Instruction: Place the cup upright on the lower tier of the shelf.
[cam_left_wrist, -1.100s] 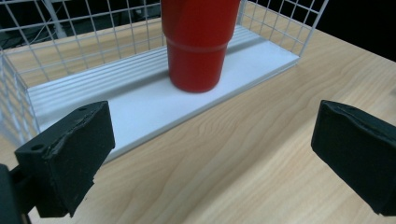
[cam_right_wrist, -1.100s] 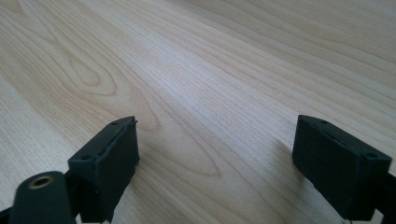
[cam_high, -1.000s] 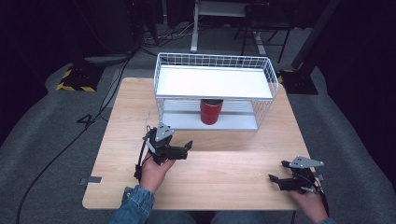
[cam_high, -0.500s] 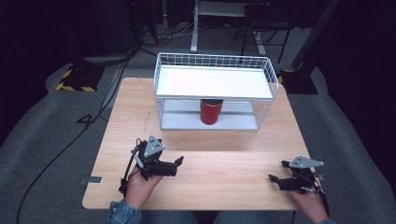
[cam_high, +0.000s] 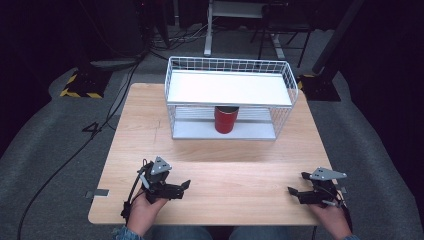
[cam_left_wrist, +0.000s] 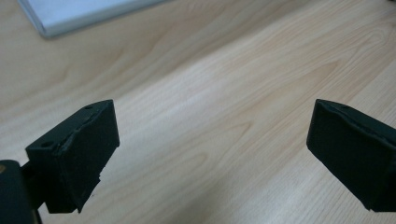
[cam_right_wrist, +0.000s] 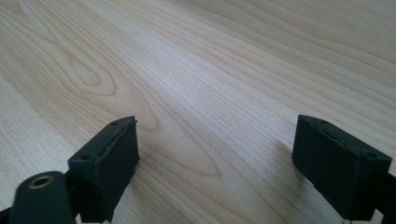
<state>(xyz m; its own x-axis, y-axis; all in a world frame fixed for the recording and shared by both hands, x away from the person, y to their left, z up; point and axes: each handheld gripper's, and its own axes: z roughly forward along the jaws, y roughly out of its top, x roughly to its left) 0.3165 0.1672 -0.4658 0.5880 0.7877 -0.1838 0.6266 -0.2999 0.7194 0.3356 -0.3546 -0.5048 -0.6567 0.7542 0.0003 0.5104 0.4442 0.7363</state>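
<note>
Jaws on both grippers are spread wide with nothing between them: the left gripper (cam_high: 167, 187) sits low left of the high view and the right gripper (cam_high: 312, 192) low right, each near the front edge of the wooden surface (cam_high: 240, 165). The red can (cam_high: 226, 119) stands upright at upper centre, on the lower level of the white wire rack (cam_high: 230, 90), well apart from both. Reaching in carelessly could catch the wire sides or tip the can, since the shelf above leaves little room.

- The red can (cam_high: 226, 119), well ahead of both tongs, has its top hidden behind the wire rack's white shelf (cam_high: 229, 88).
- The right jaw of the left tongs (cam_left_wrist: 212, 154) is cut off at the frame edge.
- Both forearms run off the bottom edge.
</note>
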